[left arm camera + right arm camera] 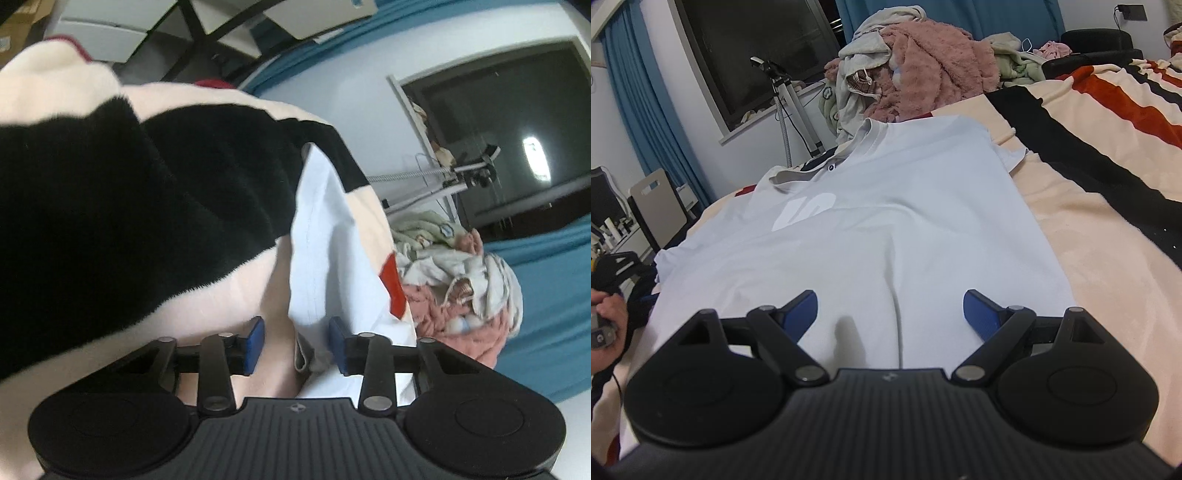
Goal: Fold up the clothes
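Observation:
A pale blue T-shirt [886, 221] with a white print lies spread flat on the striped blanket [1089, 240], collar at the far end. My right gripper [890, 314] is open, its blue pads low over the shirt's near hem with a crease between them. In the left wrist view the shirt [325, 251] shows as a narrow edge-on strip. My left gripper [297, 341] is open, with a corner of the shirt's edge lying between its blue pads [255, 345]. The left gripper and the hand holding it show at the right wrist view's left edge [613, 280].
A heap of unfolded clothes, pink and grey [916, 62], lies past the shirt's collar; it also shows in the left wrist view [461, 280]. A tripod [790, 107] stands by a dark window [750, 48] with blue curtains. A chair [653, 206] stands off the bed's left side.

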Available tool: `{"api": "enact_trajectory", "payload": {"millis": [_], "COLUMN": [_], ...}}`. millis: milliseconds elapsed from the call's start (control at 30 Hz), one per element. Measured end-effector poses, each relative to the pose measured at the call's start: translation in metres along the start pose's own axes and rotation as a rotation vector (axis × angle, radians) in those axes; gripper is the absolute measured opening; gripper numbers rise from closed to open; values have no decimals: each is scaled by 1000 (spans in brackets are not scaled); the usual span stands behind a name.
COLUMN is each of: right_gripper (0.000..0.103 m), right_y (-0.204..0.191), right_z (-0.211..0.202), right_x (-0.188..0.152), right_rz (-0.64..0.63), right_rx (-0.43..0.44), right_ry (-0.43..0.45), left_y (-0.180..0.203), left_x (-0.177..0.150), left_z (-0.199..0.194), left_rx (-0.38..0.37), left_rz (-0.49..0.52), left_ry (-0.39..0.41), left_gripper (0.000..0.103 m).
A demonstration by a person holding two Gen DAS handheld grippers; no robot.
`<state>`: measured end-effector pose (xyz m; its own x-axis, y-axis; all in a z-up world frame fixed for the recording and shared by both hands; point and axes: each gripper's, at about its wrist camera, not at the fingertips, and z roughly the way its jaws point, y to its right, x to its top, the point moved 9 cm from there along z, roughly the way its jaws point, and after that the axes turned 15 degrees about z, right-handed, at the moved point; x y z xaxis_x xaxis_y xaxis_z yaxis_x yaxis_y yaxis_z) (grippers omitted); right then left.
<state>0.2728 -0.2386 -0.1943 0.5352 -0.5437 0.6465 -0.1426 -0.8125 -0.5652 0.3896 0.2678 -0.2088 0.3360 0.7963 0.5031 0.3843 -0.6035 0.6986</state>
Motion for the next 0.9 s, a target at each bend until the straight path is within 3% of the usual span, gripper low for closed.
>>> {"api": "enact_trajectory", "payload": {"millis": [33, 67, 200, 300, 433, 500, 600, 667, 800, 900], "right_gripper": [87, 87, 87, 87, 87, 87, 87, 87, 87, 87], "right_y": [0, 0, 1, 1, 2, 2, 2, 0, -3, -6], "right_z": [2, 3, 11, 15, 19, 18, 16, 14, 4, -3], "right_x": [-1, -1, -4, -3, 2, 3, 6, 9, 16, 21], "right_rz": [-1, -1, -10, -11, -42, -50, -69, -86, -114, -133], "right_rx": [-1, -1, -11, -19, -43, -50, -57, -60, -54, -44], "right_ry": [-3, -6, -9, 5, 33, 41, 56, 74, 114, 139], "left_y": [-3, -5, -8, -9, -12, -11, 0, 17, 47, 69], "left_x": [1, 1, 26, 53, 55, 43, 28, 18, -6, -29], "left_z": [3, 5, -7, -26, -22, -19, -29, -43, -66, -92], "left_rx": [-4, -7, -35, 72, 246, 276, 288, 268, 254, 235], "left_rz": [-13, -25, -16, 91, 303, 416, 559, 634, 806, 847], "left_ry": [4, 8, 98, 180, 139, 122, 113, 94, 94, 79], "left_gripper": [12, 4, 3, 3, 3, 4, 19, 56, 76, 85]}}
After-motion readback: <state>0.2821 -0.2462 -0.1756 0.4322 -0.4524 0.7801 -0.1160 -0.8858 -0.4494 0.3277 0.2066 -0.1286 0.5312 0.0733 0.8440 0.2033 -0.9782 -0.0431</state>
